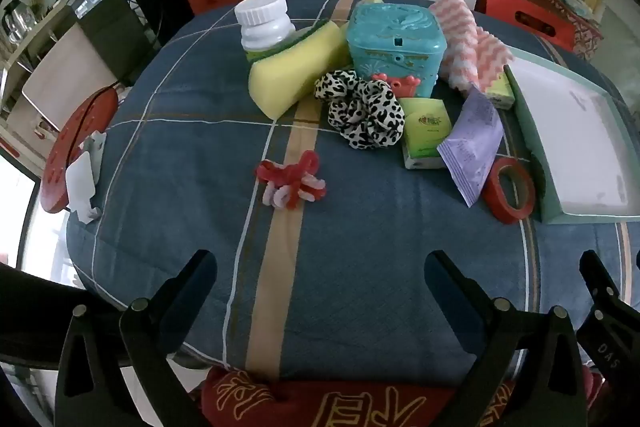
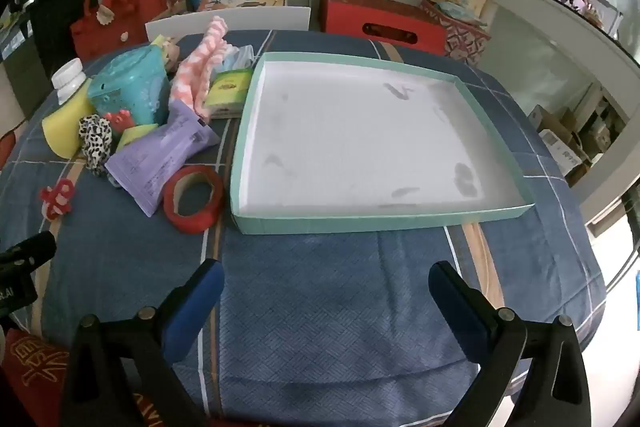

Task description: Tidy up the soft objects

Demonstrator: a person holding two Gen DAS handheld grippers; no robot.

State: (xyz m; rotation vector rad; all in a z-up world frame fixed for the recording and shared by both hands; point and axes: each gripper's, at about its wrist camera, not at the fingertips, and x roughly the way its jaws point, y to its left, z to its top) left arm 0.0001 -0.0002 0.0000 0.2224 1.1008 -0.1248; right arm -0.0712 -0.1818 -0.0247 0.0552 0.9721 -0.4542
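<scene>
Both grippers idle over the bench (image 2: pixel 320 307), fingers spread wide, nothing between them: left gripper (image 1: pixel 320 267), right gripper (image 2: pixel 326 279). Soft stuff piled left of the mint tray (image 2: pixel 400 217): leopard-print scrunchie (image 1: pixel 362 113) in front of the teal box (image 1: pixel 396 43), yellow sponge (image 1: pixel 288 67) leaning on it, pink-and-white zigzag cloth (image 1: pixel 468 39) draped beside it.

On the bench (image 2: pixel 340 307) a shallow tray (image 2: pixel 400 221) lies to the right, with the tape roll (image 2: pixel 194 203) just left of its near corner, the pouch (image 2: pixel 160 155) beside that, and behind them the scrunchie (image 1: pixel 366 115), sponge (image 1: pixel 288 75), lidded box (image 1: pixel 396 43), bottle (image 1: pixel 264 23) and folded cloth (image 1: pixel 464 35) clustered together.
</scene>
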